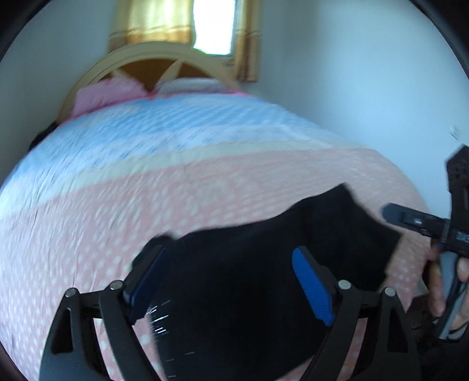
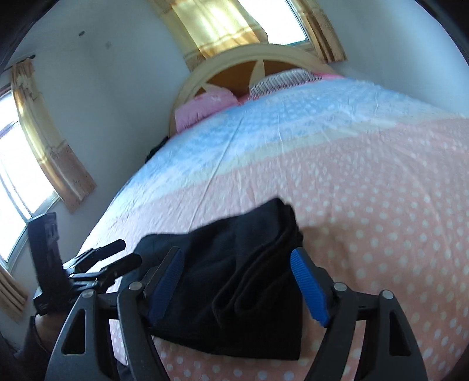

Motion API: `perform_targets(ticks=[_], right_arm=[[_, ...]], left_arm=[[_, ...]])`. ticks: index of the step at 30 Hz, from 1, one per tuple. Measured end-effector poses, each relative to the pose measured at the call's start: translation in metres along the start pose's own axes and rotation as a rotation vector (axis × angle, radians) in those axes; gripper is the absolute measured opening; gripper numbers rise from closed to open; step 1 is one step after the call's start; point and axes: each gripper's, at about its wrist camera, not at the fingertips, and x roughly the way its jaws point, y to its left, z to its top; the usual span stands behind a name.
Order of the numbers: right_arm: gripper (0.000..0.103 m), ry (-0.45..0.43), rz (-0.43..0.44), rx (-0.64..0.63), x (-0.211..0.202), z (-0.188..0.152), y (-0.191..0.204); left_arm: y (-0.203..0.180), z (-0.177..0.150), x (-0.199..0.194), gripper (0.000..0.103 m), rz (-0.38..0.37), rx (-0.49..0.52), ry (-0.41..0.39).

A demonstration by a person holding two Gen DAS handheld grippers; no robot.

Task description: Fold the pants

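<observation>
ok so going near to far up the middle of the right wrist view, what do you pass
right gripper → black pants → pink dotted sheet → blue sheet → headboard → curtain

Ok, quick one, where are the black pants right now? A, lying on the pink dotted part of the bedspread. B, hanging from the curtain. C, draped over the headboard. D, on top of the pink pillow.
A: the black pants lie in a folded bundle on the pink dotted part of the bedspread, with both tongs open, well short of the headboard.
</observation>
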Motion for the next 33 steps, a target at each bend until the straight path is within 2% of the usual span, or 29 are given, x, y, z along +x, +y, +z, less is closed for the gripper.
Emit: perform_targets(ticks=[1, 2, 3, 4, 8, 11, 12, 16, 18, 20, 22, 23, 24, 26, 28, 31, 33], right_arm=[[0.045, 0.030, -0.015, 0.003, 0.005, -0.003, -0.003], [0.025, 0.056, -0.022, 0.011, 0.009, -0.005, -0.007], [0.018, 0.075, -0.023, 0.029, 0.011, -0.009, -0.013], [0.017, 0.087, -0.019, 0.042, 0.012, -0.011, -0.016], [0.015, 0.118, 0.019, 0.098, 0.003, -0.021, -0.030], [0.016, 0.138, -0.009, 0.115, 0.005, -0.025, -0.043], [0.017, 0.160, 0.000, 0.129, 0.011, -0.027, -0.049], [0.028, 0.135, 0.007, 0.142, 0.009, -0.028, -0.056], [0.041, 0.091, -0.045, 0.115, 0.000, -0.024, -0.050], [0.042, 0.025, -0.084, 0.070, -0.012, -0.018, -0.037], [0.043, -0.025, -0.067, 0.012, -0.019, -0.011, -0.018], [0.046, -0.046, -0.059, -0.025, -0.019, -0.008, -0.007], [0.056, -0.057, -0.047, -0.062, -0.017, -0.004, 0.006], [0.066, -0.042, 0.007, -0.121, -0.002, 0.003, 0.028], [0.066, -0.013, 0.059, -0.119, 0.019, 0.007, 0.035], [0.066, 0.076, -0.018, -0.043, 0.061, 0.005, 0.020], [0.066, 0.083, -0.006, -0.033, 0.068, -0.001, 0.013]], left_arm=[[0.010, -0.006, 0.005, 0.089, 0.009, -0.028, 0.015], [0.019, -0.013, 0.011, 0.089, 0.030, -0.048, 0.038], [0.025, -0.018, 0.015, 0.089, 0.045, -0.056, 0.055], [0.032, -0.023, 0.021, 0.089, 0.052, -0.069, 0.071], [0.047, -0.039, 0.022, 0.092, 0.002, -0.137, 0.086], [0.046, -0.041, 0.021, 0.096, 0.003, -0.127, 0.082], [0.046, -0.042, 0.020, 0.096, -0.006, -0.132, 0.087], [0.047, -0.043, 0.018, 0.096, -0.005, -0.138, 0.088], [0.050, -0.043, 0.016, 0.096, 0.006, -0.130, 0.078], [0.051, -0.044, 0.010, 0.096, 0.024, -0.122, 0.064], [0.056, -0.040, 0.007, 0.096, 0.031, -0.132, 0.047], [0.060, -0.036, 0.006, 0.096, 0.036, -0.135, 0.035], [0.062, -0.030, 0.007, 0.096, 0.049, -0.132, 0.029], [0.068, -0.019, 0.010, 0.096, 0.096, -0.124, 0.020], [0.075, -0.013, 0.021, 0.096, 0.152, -0.115, 0.034], [0.084, -0.013, 0.040, 0.097, 0.174, -0.118, 0.091], [0.085, -0.016, 0.045, 0.101, 0.180, -0.112, 0.090]])
